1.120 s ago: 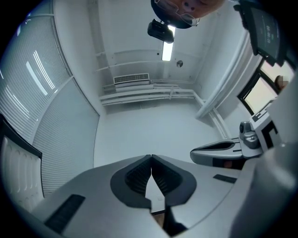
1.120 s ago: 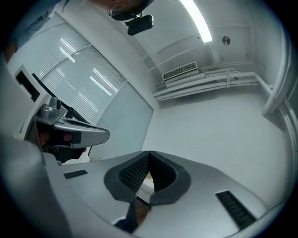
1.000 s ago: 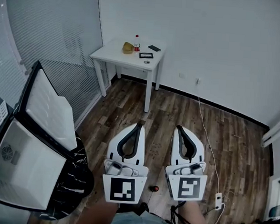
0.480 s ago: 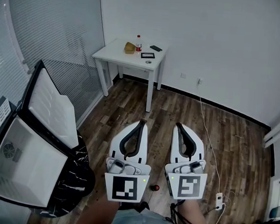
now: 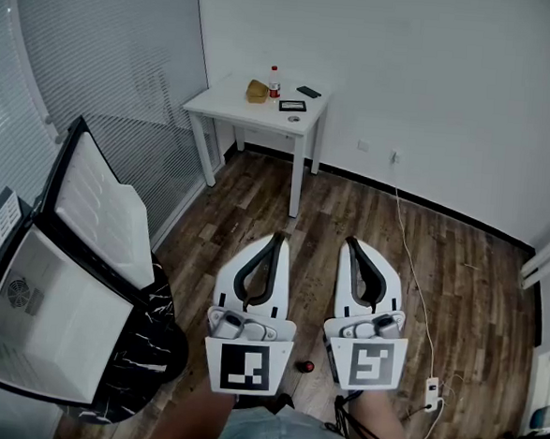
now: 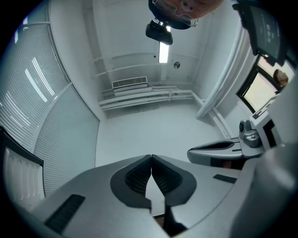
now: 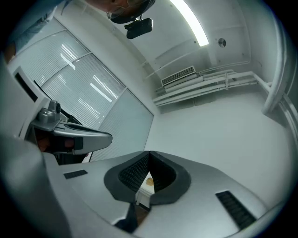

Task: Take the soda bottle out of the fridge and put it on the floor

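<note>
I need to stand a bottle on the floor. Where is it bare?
The wood floor is bare from the white table across to the white cable, and beyond the cable up to the wall. It is crowded beside the open fridge and round the power strip.

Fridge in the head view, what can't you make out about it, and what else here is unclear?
Fridge, head view: its left side is cut off by the picture's edge; no bottle shows in the visible part.
Bottle on the table, head view: too small to read its label.
Red thing on the floor, head view: too small to identify.
</note>
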Tool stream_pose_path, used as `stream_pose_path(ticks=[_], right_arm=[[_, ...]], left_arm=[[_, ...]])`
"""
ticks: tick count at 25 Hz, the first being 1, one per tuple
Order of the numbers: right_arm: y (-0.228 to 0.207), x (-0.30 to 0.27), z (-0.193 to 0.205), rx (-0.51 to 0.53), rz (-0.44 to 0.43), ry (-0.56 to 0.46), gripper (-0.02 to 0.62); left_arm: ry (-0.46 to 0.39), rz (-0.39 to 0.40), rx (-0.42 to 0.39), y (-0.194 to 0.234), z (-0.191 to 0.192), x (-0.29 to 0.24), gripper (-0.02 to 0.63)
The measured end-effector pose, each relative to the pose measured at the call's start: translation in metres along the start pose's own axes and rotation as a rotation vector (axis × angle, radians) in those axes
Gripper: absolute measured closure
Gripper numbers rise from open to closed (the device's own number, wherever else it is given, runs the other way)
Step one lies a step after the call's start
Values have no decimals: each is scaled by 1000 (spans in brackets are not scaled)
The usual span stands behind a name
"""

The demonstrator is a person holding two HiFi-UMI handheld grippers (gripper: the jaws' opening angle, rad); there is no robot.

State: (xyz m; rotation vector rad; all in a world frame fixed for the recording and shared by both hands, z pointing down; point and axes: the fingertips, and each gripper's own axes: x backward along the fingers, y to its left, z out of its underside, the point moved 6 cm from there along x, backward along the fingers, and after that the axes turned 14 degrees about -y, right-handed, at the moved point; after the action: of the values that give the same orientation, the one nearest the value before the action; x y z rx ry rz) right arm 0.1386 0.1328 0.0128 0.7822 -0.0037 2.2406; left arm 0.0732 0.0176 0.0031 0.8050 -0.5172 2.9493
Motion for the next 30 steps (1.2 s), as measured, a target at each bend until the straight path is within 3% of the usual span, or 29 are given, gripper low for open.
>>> stream_pose_path(ticks=[30], right_arm=[[0, -4, 6, -6, -3, -19, 583]], left_arm=[[4, 8, -15, 1, 4, -5, 589]])
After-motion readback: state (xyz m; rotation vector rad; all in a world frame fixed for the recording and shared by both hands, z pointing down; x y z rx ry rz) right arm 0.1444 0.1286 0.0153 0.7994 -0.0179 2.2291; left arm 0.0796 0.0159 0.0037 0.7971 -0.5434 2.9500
